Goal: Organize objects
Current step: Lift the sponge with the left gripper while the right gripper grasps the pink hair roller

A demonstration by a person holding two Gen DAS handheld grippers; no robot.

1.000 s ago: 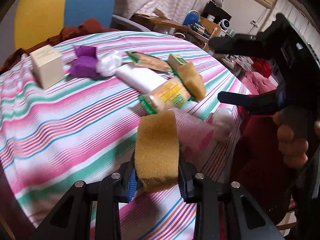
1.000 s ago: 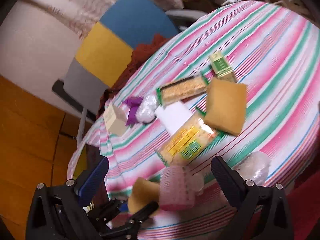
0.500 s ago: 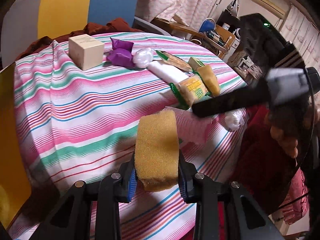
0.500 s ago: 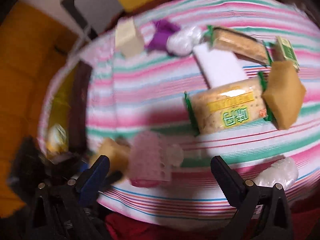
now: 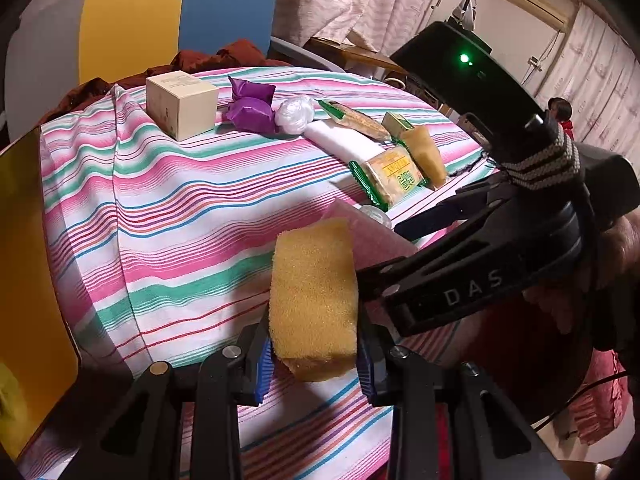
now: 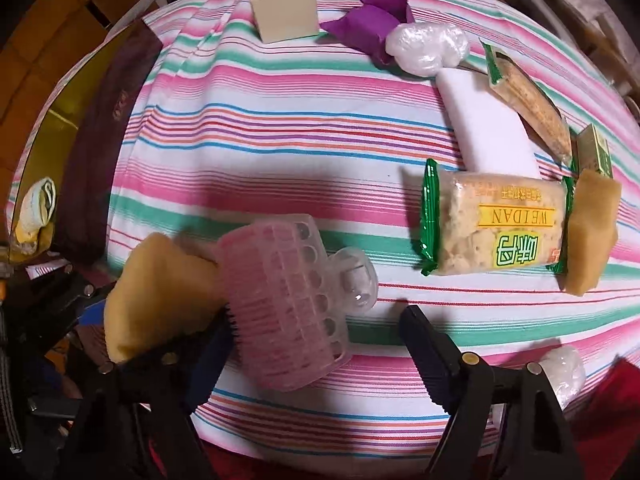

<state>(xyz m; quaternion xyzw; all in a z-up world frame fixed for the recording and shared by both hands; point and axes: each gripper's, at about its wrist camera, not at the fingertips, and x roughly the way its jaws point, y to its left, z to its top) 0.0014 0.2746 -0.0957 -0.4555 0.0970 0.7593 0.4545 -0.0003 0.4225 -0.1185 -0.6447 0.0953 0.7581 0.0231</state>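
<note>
My left gripper (image 5: 314, 356) is shut on a yellow sponge (image 5: 314, 300), held above the near edge of the striped tablecloth (image 5: 180, 208). From the right wrist view that same sponge (image 6: 156, 292) sits just left of a pink translucent plastic clip (image 6: 284, 300) lying on the cloth. My right gripper (image 6: 320, 332) is open, low over the cloth, and the pink clip lies between its fingers, close against the left finger (image 6: 220, 336). In the left wrist view the right gripper (image 5: 408, 248) reaches in from the right, held by a hand.
Farther back lie a cream box (image 6: 284, 4), purple packets (image 6: 368, 20), a white wrapped ball (image 6: 428, 48), a white block (image 6: 488, 128), two cracker packs (image 6: 496, 224), a small green box (image 6: 594, 152) and a second sponge (image 6: 592, 232). A gold tray (image 6: 40, 148) borders the left edge.
My right gripper has dropped toward the cloth and now straddles the pink clip. The left gripper has kept its hold on the sponge and drawn back slightly.
</note>
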